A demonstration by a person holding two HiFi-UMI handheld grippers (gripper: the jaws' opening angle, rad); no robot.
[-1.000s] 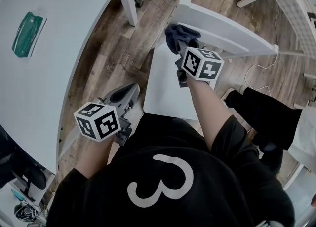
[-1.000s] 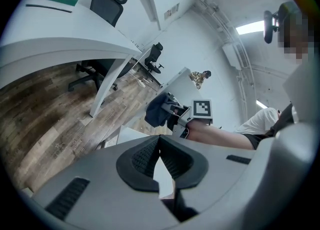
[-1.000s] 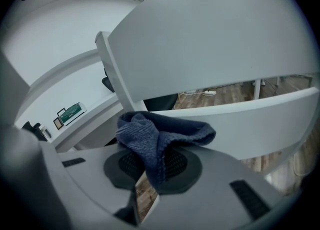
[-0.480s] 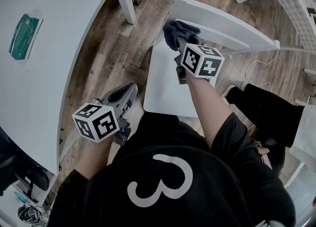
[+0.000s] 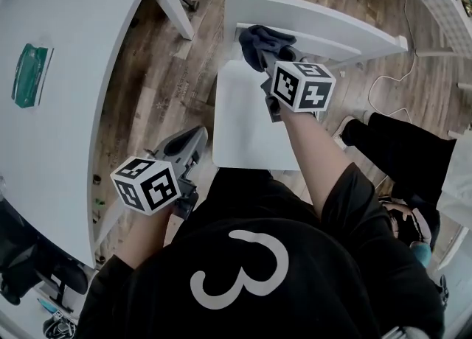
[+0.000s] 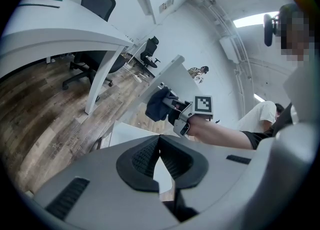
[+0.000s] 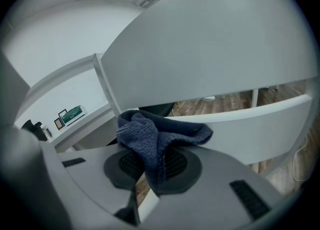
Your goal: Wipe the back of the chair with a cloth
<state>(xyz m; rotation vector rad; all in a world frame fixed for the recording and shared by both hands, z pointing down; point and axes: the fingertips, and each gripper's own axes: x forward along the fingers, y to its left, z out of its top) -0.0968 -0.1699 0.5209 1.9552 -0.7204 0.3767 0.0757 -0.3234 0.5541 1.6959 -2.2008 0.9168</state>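
On the shirt (image 5: 324, 286), "3" (image 5: 283, 260); right jaws pinch cloth (image 7: 150, 134).

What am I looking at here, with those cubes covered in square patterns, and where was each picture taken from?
There is no robot here. A person holds a two-jaw gripper in each hand, and the patterned cubes are parts of those grippers. One picture comes from a camera on the person's head, looking steeply down. The other two come from cameras riding on each gripper, looking along its jaws. The right gripper is shut on a dark blue cloth, held up at the back of a white chair. The left gripper is shut on nothing and is held off to the side, away from the chair. A white table at the left carries a green item.
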